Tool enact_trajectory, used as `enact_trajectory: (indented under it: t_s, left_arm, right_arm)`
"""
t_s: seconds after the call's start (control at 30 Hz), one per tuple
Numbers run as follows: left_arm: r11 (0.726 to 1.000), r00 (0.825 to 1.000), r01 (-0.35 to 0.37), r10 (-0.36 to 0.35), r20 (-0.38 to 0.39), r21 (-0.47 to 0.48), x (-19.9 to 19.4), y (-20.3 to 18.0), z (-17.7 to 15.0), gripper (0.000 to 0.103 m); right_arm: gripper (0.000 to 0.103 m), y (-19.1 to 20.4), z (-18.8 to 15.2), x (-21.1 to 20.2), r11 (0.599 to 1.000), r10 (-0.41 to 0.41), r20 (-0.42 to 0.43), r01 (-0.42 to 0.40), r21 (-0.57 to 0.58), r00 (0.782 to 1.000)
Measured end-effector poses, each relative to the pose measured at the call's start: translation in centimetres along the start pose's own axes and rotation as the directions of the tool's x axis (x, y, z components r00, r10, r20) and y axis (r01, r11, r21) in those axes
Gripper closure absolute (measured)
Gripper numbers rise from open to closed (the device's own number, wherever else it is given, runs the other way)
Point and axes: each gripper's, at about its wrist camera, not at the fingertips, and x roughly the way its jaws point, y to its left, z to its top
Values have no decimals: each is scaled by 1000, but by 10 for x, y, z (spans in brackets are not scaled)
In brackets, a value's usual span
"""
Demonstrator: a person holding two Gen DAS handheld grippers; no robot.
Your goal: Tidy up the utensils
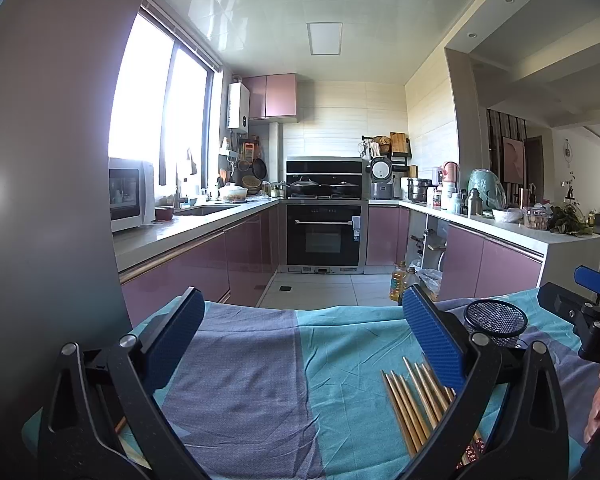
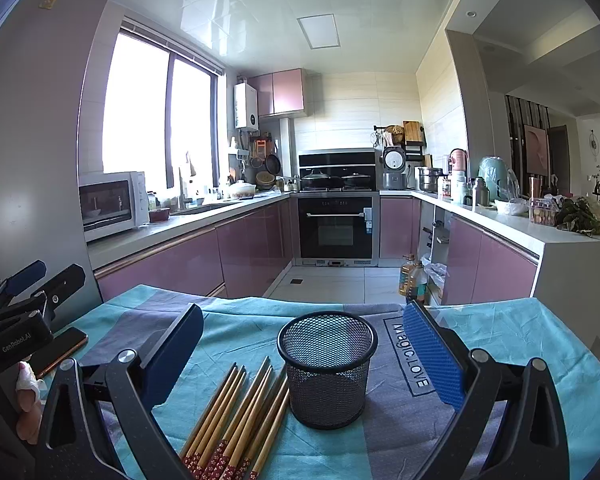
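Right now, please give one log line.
left gripper: open | right gripper: open | chopsticks: on cloth | mesh cup: upright, empty

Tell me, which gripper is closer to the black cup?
Right. The right gripper has the cup straight ahead between its open fingers; the left gripper sits off to the cup's left.

Mesh cup (image 2: 327, 368) touching chopsticks (image 2: 236, 412).

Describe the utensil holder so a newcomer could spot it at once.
On the teal and grey cloth covering the table stands a black wire-mesh cup, upright and empty. Bamboo chopsticks lie flat just left of it; it alone stands tall.
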Motion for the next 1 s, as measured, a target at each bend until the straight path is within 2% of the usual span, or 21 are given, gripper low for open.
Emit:
enact_trajectory:
  t_s: [1.0]
  left_arm:
    - [1000, 1000, 4, -4, -2, 2, 0, 0, 0, 5]
  right_arm:
    - [6, -1, -2, 1, 1000, -6, 4, 6, 10, 1000]
